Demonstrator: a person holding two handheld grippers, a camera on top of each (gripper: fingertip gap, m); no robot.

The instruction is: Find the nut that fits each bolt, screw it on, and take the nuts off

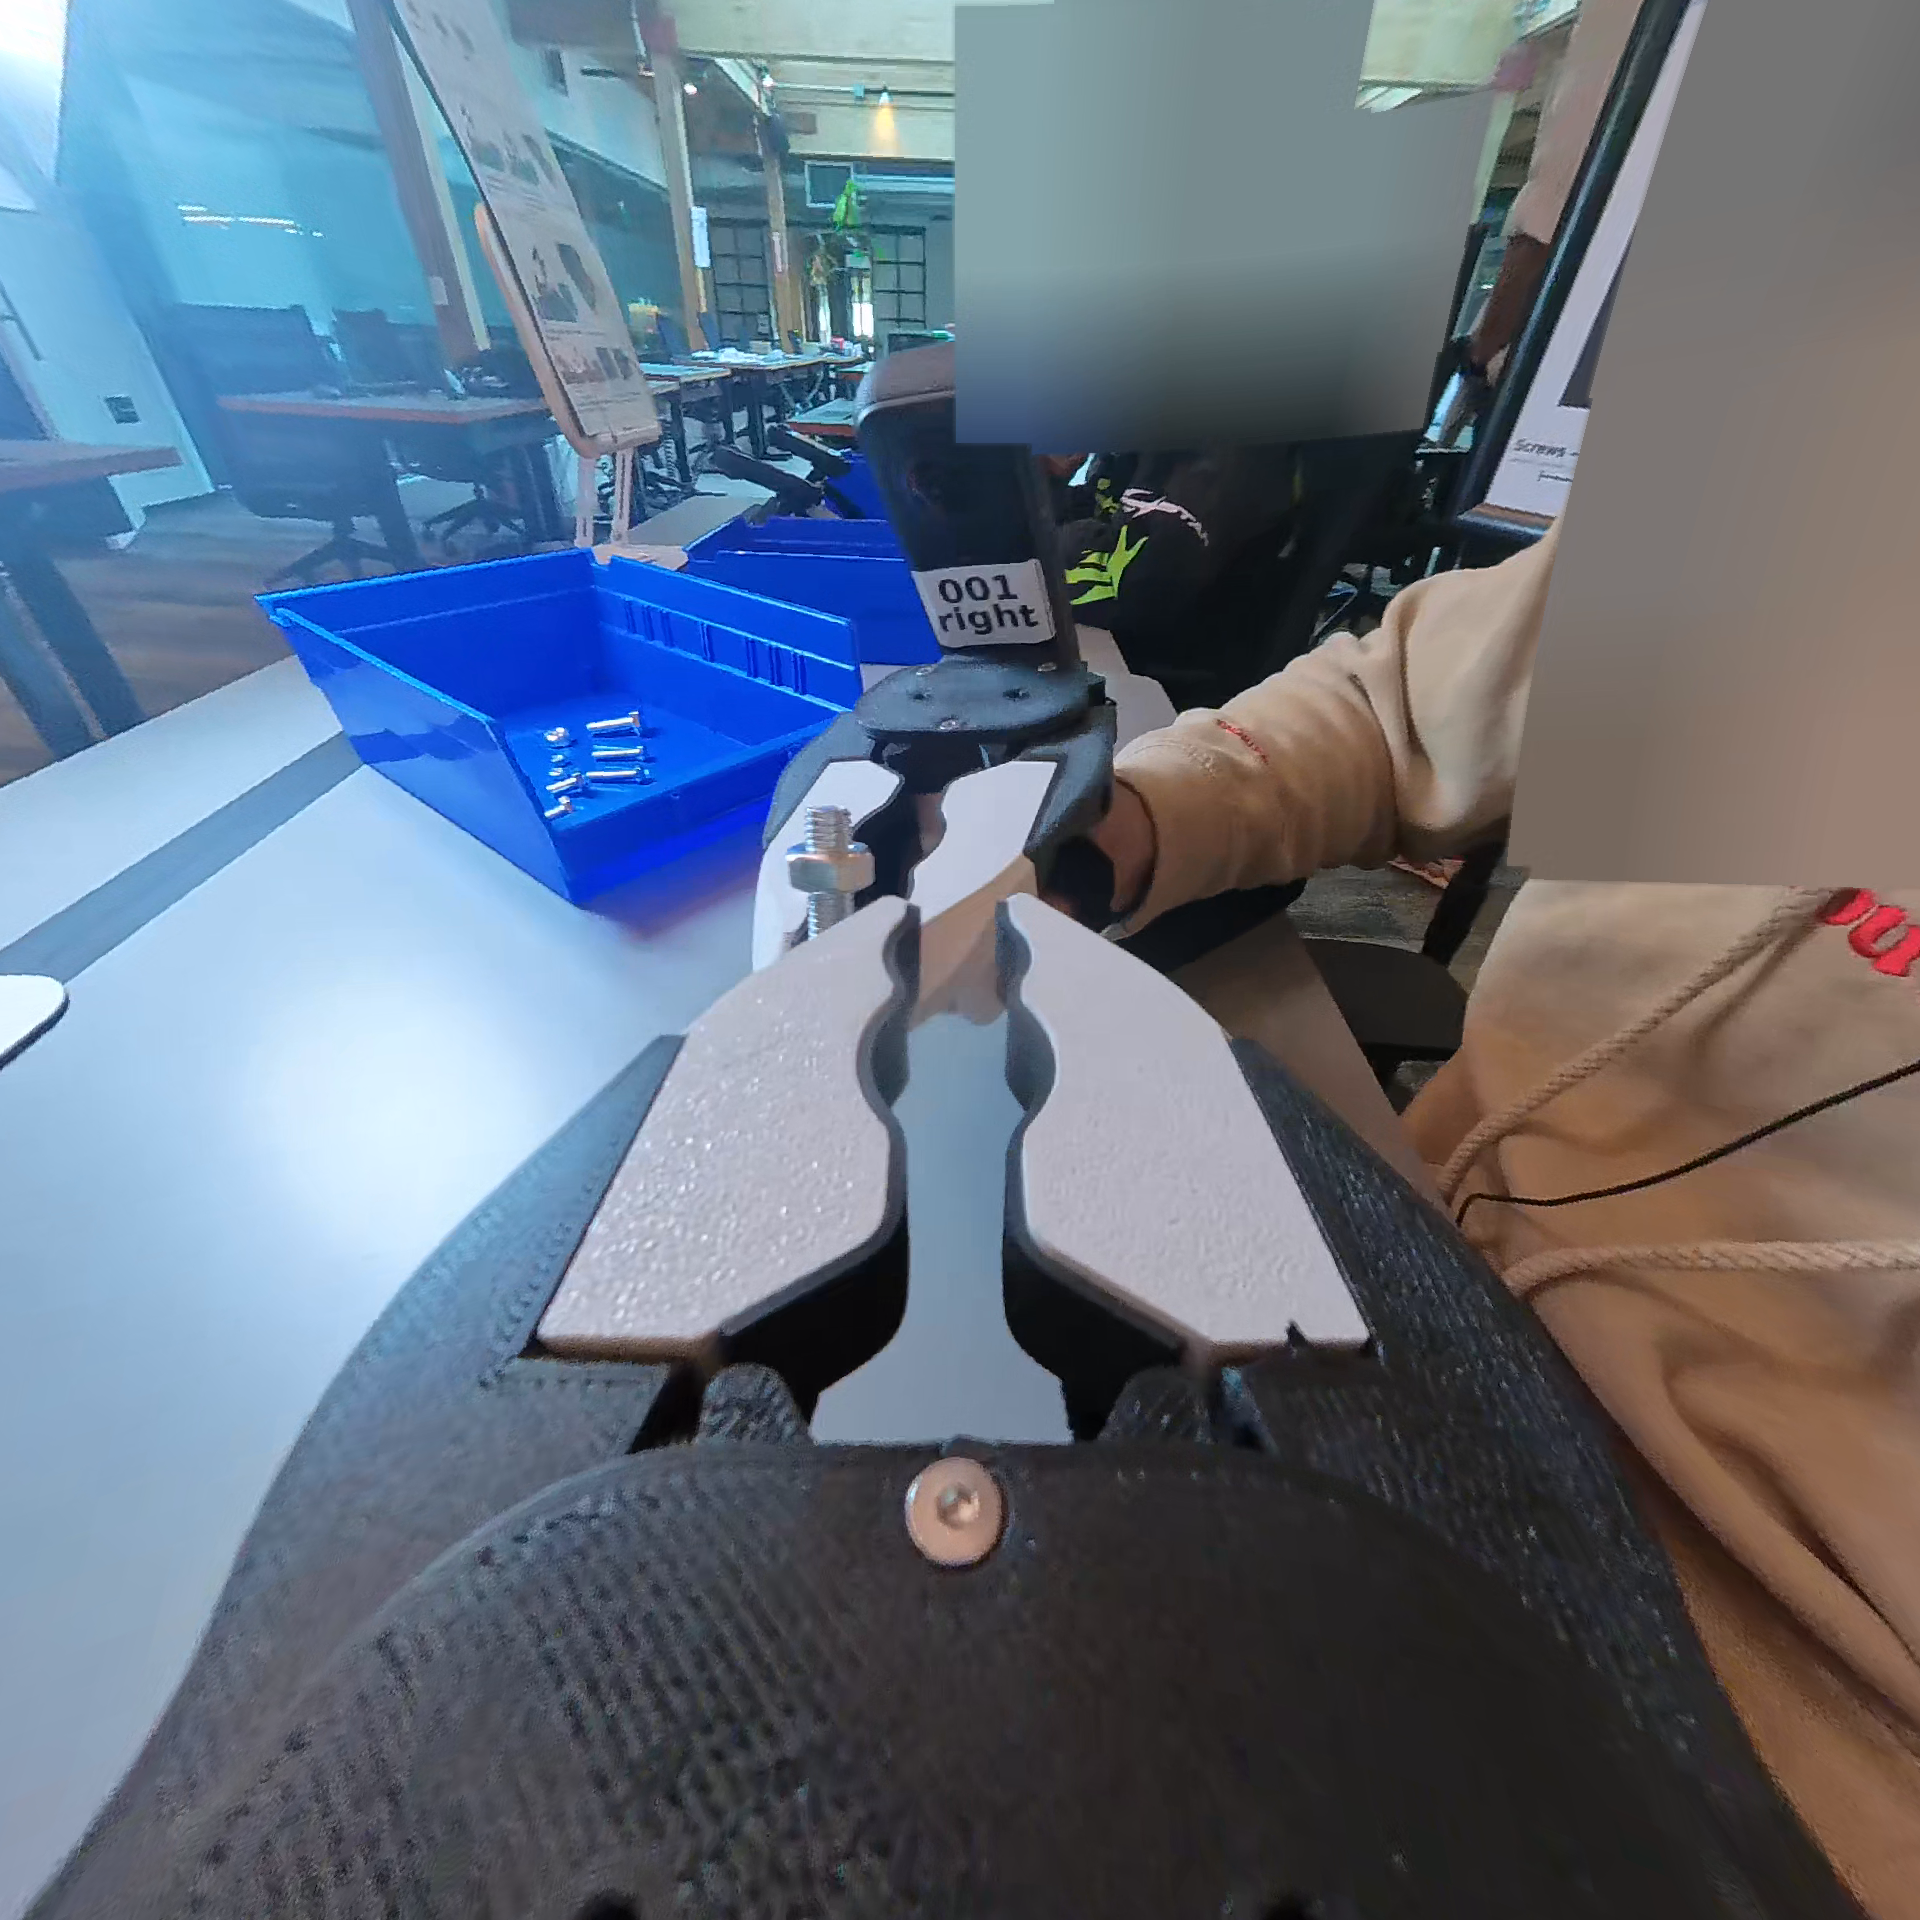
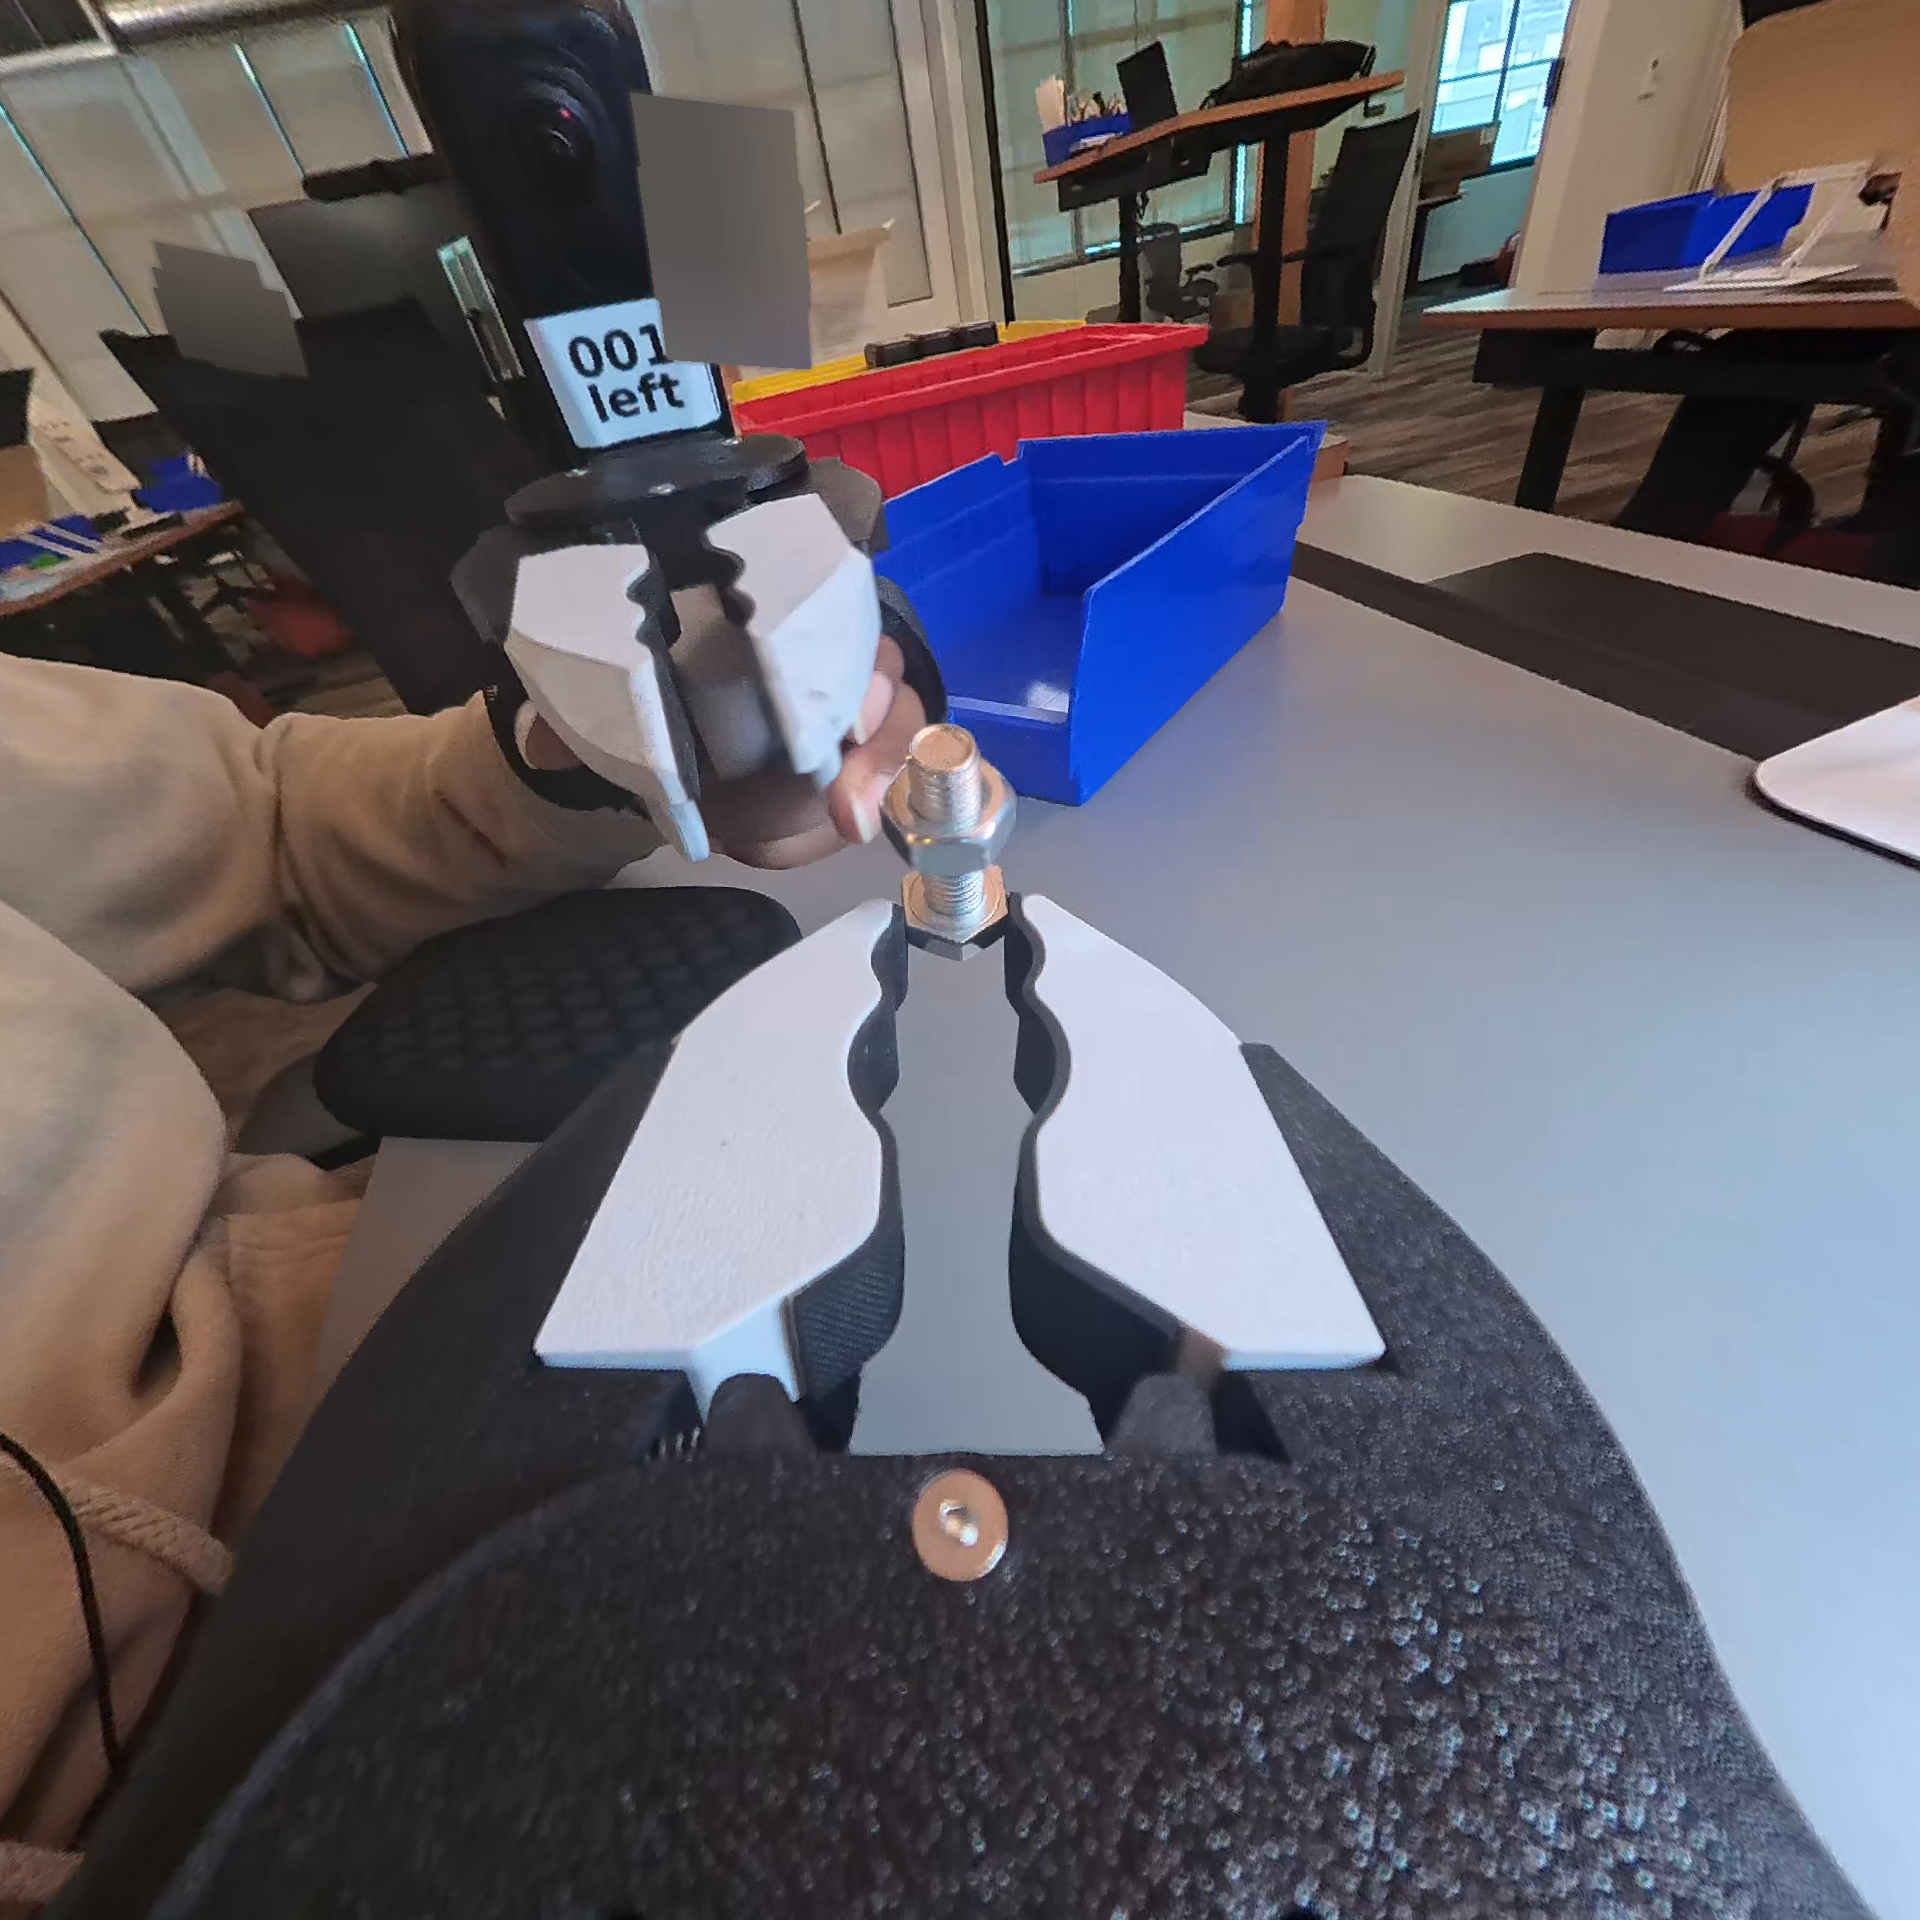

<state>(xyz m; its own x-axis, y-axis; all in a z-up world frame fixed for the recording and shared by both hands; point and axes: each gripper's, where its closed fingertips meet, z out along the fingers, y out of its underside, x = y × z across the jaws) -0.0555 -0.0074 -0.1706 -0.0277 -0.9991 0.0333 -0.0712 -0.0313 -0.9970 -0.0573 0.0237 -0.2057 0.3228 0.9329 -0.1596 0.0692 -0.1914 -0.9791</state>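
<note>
Right tool [image 2: 953, 920] clenches the upright bolt [image 2: 945, 821] by its head; left tool [image 1: 958, 914], narrowly parted, holds nothing. Blue bin [image 2: 1132, 582] at one o'clock on the counter [image 2: 1455, 987].

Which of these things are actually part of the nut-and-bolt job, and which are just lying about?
Part of the job:
- bolt, head clamped in the right gripper
- nut threaded on it
- left gripper, empty
- blue bin with loose bolts

Lying about:
- empty blue bin
- red bin
- white pad
</note>
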